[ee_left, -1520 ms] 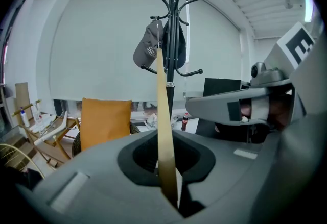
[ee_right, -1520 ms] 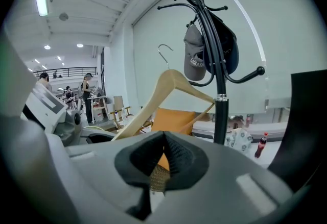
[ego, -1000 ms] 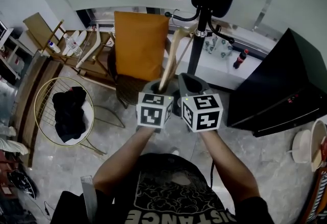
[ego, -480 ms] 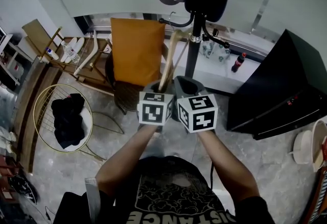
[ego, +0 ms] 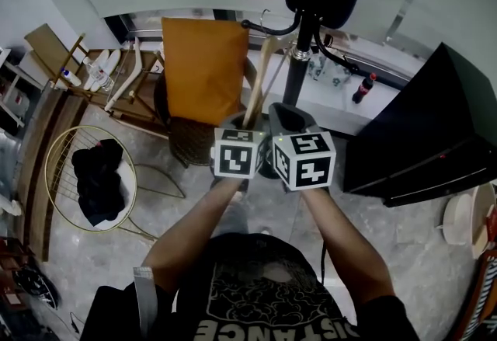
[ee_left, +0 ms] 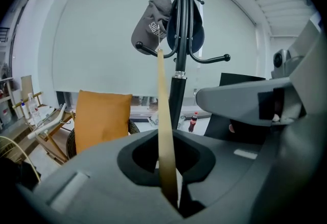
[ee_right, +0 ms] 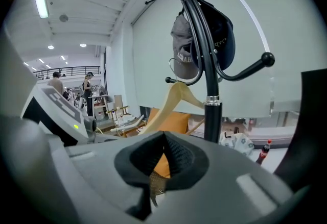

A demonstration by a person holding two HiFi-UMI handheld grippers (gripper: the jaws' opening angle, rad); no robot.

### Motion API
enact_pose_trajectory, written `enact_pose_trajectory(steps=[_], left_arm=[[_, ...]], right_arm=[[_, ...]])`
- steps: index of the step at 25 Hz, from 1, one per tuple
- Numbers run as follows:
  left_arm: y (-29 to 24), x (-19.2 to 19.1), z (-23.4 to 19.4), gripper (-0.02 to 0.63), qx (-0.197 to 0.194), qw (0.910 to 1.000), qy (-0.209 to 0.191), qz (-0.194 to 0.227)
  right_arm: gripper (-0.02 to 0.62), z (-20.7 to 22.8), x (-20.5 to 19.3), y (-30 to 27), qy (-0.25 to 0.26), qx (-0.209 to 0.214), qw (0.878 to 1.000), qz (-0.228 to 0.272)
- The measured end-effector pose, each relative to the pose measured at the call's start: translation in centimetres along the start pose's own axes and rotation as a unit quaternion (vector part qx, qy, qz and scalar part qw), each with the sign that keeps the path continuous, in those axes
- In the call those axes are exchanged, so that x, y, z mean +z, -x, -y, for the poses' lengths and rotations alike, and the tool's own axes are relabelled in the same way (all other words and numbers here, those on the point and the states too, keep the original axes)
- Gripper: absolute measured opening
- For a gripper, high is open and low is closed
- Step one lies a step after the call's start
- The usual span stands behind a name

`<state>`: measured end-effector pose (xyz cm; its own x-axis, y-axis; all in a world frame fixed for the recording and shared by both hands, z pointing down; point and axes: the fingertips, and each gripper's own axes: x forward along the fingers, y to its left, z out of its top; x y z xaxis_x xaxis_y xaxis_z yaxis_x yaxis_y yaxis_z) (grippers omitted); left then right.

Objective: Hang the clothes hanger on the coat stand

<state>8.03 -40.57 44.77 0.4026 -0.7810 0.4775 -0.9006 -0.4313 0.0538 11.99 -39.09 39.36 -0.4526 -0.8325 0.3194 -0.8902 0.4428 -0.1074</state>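
One arm-end suits this stiff, probably light wooden clothes hanger (ee_left: 161, 110), we judge: our left tongs (ee_left: 171, 192) clench it there, right tongs (ee_right: 156, 174) pinched together on nothing.

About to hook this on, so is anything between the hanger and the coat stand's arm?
Nothing visible stands between the hanger and the coat stand. A grey cap hangs just above the near arm, close to the hanger's top.
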Motion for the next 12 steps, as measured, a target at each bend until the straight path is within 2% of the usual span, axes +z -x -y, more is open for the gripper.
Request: enact_pose_trajectory(steps=[12], left_arm=[[-2.7, -1.0, -0.1, 0.035, -0.004, 0.9998, -0.002, -0.020]], right_arm=[[0.000, 1.3, -0.7, -1.4, -0.008, -0.011, 1.000, -0.011]])
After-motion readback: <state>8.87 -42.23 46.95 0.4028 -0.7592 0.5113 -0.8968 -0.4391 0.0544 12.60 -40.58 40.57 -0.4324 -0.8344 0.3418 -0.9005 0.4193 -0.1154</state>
